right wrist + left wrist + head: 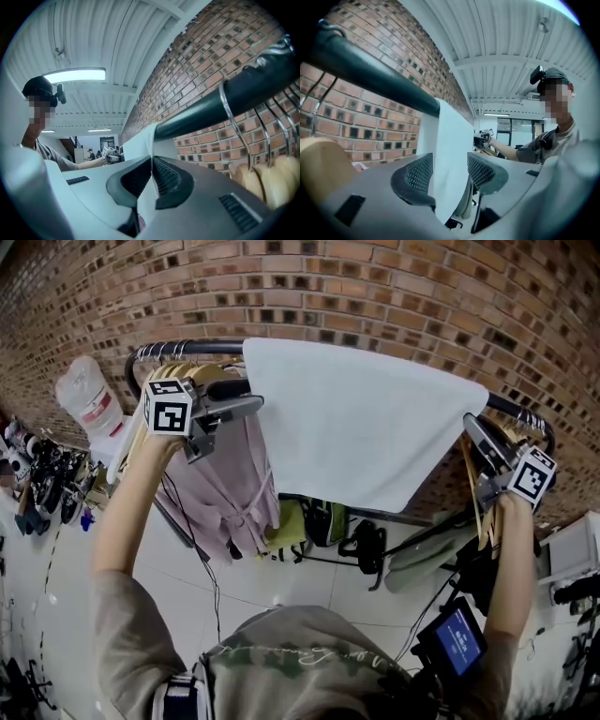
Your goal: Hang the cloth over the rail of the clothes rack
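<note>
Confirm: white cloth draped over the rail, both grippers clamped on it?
No. The left gripper is not clamped: its jaws stand apart with the cloth between them, as the left gripper view shows. The right gripper is clamped on the cloth, which is draped over the rail.

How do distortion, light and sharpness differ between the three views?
Head view: wide lens bows the dark metal rail into an arc; light is even, the white cloth sharp. Left gripper view: black corners, the near rail soft, a mosaic patch laid over a face. Right gripper view: the long ceiling lamp glares white.
</note>
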The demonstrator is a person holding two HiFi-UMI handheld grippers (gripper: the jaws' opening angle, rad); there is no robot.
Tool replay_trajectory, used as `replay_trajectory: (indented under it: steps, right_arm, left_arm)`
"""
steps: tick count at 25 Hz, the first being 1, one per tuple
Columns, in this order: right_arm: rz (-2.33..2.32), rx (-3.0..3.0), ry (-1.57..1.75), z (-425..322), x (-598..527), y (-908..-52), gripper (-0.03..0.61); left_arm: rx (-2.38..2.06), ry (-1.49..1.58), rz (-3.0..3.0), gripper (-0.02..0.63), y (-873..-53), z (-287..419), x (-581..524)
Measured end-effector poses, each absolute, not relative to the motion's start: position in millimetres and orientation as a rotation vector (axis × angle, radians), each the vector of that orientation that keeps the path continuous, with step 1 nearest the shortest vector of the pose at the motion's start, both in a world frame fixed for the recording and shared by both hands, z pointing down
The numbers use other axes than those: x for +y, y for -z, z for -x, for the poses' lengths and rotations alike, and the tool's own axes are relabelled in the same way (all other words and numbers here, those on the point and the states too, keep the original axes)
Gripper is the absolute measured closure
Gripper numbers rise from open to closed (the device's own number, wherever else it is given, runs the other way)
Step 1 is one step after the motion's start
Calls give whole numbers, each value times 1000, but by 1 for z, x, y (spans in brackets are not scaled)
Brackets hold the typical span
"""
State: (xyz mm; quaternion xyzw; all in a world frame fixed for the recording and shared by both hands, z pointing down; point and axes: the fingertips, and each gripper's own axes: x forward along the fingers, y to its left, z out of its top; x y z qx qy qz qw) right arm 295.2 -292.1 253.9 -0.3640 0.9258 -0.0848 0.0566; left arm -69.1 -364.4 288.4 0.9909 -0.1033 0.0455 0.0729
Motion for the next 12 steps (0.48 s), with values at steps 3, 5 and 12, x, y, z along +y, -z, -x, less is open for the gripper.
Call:
replay_trajectory:
  steps: [3,5,12]
  right_arm:
    - [1113,2800,263,-298,-290,-256,558]
    - [1116,2793,269,-299,-290,-257,558]
    - [1089,2796,281,-294,-290,-257,558]
  left_arm:
    - [-312,-87,-2972,374,-283,72,-367]
    - [-328,-67,-2961,522,-282,75,-368]
    - [-241,-37,-2953,594,-278,70,-361]
